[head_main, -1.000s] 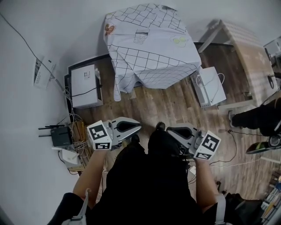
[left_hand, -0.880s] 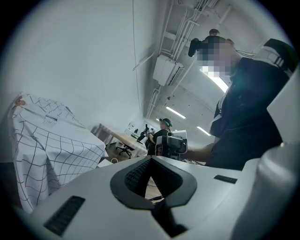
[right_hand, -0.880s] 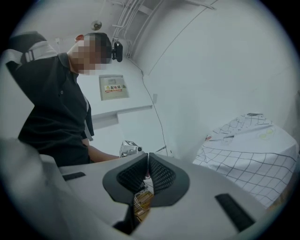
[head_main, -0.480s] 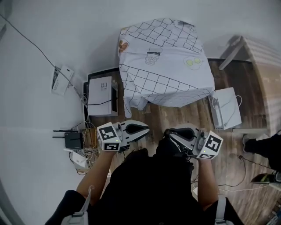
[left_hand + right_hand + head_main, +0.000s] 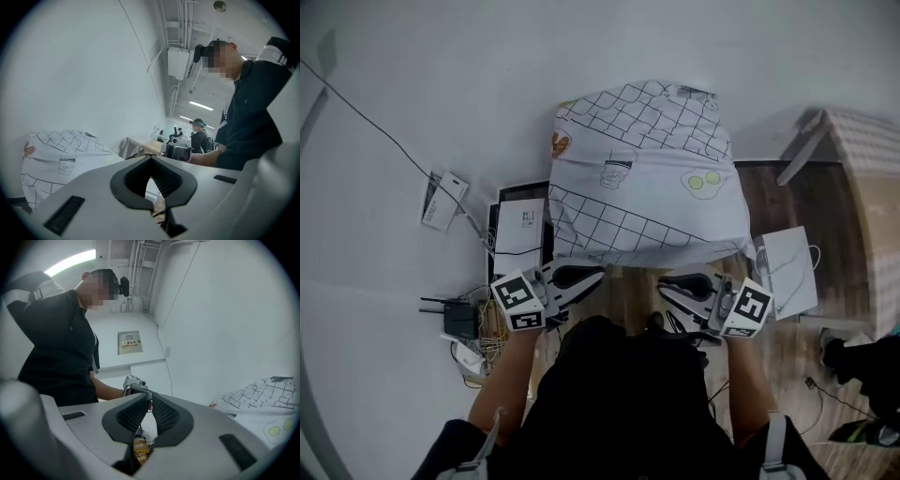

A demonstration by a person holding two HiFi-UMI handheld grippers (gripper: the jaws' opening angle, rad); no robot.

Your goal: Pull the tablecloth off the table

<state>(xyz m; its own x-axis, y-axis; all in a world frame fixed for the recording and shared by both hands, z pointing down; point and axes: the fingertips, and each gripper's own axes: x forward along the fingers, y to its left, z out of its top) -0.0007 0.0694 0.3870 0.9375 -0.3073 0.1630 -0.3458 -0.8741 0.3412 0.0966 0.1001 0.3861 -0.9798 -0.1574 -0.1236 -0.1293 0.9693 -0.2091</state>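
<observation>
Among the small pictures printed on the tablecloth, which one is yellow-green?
The pair of round shapes, on the tablecloth at the head view's right. The cup drawing is only a dark outline, and the left-edge picture is orange.

Grid-patterned tablecloth [image 5: 642, 178] draped over hidden table, standing on wooden floor [image 5: 769, 197]

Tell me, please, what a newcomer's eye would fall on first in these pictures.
The white tablecloth, with its black grid and small drawings, stands out at the centre of the head view against the pale wall. Just below its near edge, the left tongs and right tongs hang shut and empty, tips facing each other.
</observation>
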